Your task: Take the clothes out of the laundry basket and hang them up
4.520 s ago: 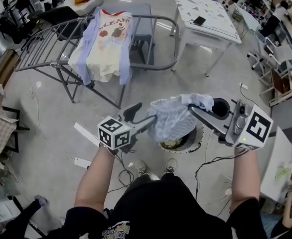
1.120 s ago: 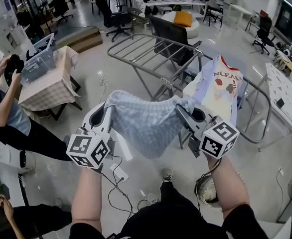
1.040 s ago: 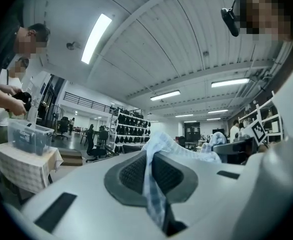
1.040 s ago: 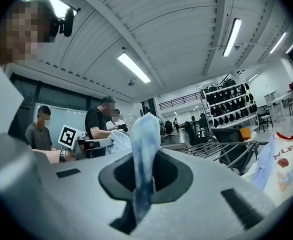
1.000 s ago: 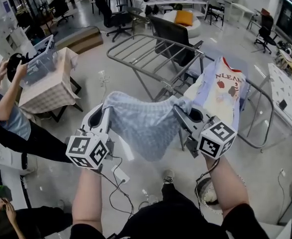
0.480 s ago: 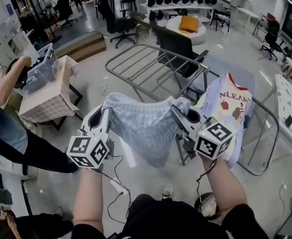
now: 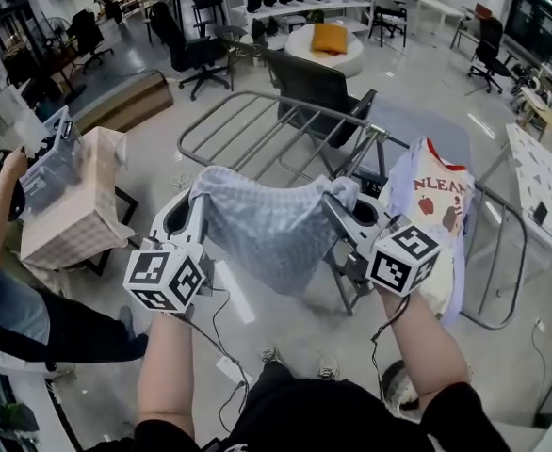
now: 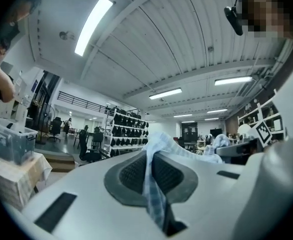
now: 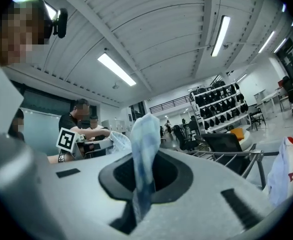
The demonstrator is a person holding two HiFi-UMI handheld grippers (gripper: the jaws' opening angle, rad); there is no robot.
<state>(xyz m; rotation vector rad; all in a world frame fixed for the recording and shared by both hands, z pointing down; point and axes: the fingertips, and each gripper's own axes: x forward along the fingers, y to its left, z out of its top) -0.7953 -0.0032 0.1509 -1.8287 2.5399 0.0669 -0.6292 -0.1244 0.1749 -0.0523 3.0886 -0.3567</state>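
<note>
The left tongs (image 7: 199, 188) and the right tongs (image 7: 337, 196) each pinch a top corner of the blue checked garment (image 7: 267, 234), which hangs spread between them. I judge this is the carrying step. Next it must go over the free bars of the drying rack (image 7: 257, 132) at 12 o'clock.

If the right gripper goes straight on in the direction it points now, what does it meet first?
Beyond the checked cloth in its jaws, the right gripper would probably meet the grey drying rack first. Its bars seem slightly lower and to the right, so it might pass over them.
</note>
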